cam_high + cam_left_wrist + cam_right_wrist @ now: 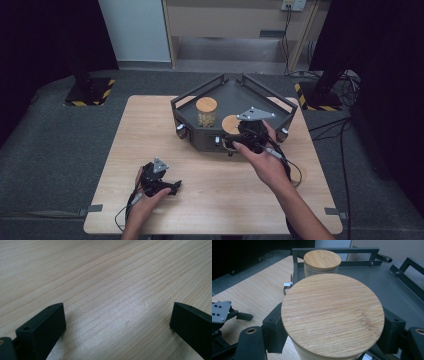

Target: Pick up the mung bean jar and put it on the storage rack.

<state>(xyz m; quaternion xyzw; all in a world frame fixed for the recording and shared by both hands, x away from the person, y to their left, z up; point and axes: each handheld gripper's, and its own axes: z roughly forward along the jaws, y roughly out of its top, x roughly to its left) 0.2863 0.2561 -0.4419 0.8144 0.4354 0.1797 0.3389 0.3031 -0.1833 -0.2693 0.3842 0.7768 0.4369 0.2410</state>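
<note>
The right gripper [332, 340] is clenched on a jar [332, 316] with a round bamboo lid: in the right gripper view its two black jaws sit against opposite sides of the jar just under the lid's rim. In the high view this gripper [248, 134] hangs over the near edge of a dark grey tray [260, 100], and the jar's lid [230, 124] shows just left of it, at the tray's front wall. The person's right hand [265, 162] holds the gripper from behind, with its cable trailing over the wrist.

A second jar [206, 111], also with a bamboo lid and with pale contents showing through its glass, stands upright farther back in the tray, near the left rail and apart from the held one. The right gripper view shows it [322, 261] beyond the held lid, close to the tray's railing.

The left gripper [172, 187] rests low over the wooden tabletop [150, 125], well apart from the tray, in the person's left hand [145, 200]. Its jaws are spread wide with nothing between them, bare wood grain [112, 290] showing in the gap.
</note>
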